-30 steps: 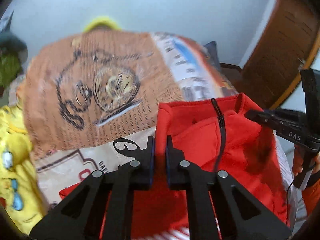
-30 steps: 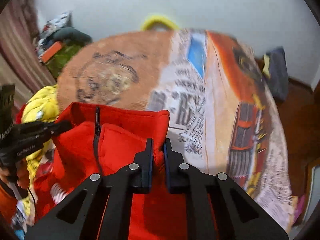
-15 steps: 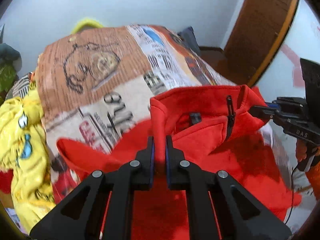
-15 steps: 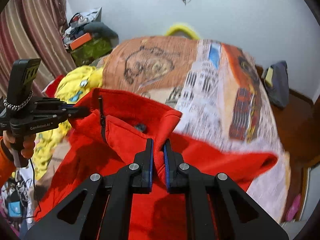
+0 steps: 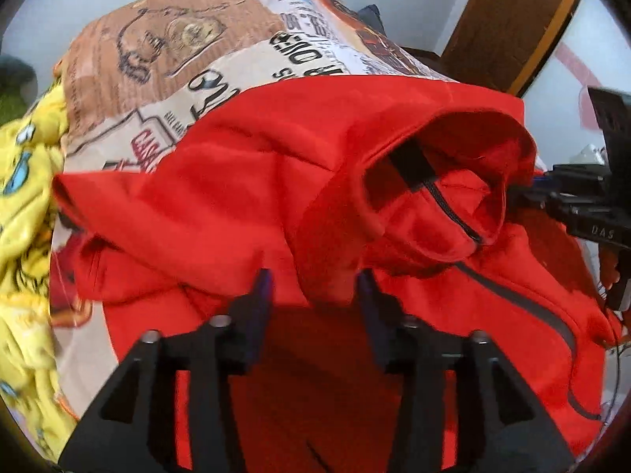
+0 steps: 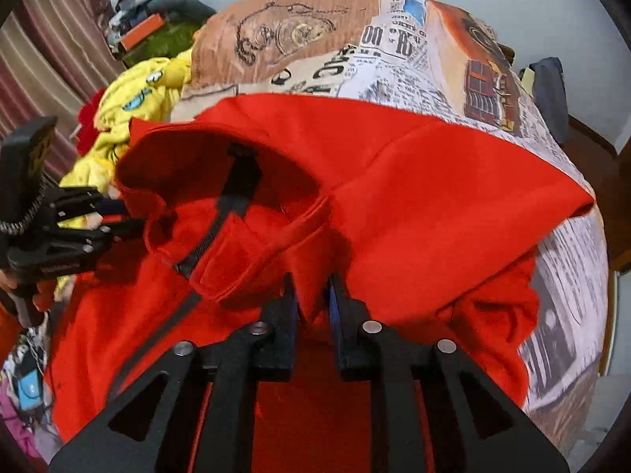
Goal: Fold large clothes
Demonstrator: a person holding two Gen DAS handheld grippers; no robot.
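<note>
A red fleece jacket (image 5: 276,149) with a black zipper (image 5: 453,216) lies spread on the bed, collar up and open. My left gripper (image 5: 314,280) points down at its shoulder. Its jaws are opening and stand wide apart, and a loose fold of red cloth hangs between them without touching the pads. In the right wrist view the jacket (image 6: 414,181) fills the middle. My right gripper (image 6: 311,282) is opening too, with a narrow gap and a thin wedge of red cloth still inside it. Each gripper shows in the other's view, at the collar's side: right gripper (image 5: 552,197), left gripper (image 6: 118,216).
A printed bedspread (image 6: 394,47) covers the bed. A yellow cartoon blanket (image 5: 23,197) is heaped at its left side. A pile of clutter (image 6: 150,19) and a striped curtain (image 6: 47,39) stand at the far left. A wooden door (image 5: 512,19) and a dark garment (image 6: 548,86) are at the right.
Both grippers came down and back, pulling the jacket with them, and it now lies lower on the bed. Both pairs of jaws, shut on the shoulders before, have parted.
</note>
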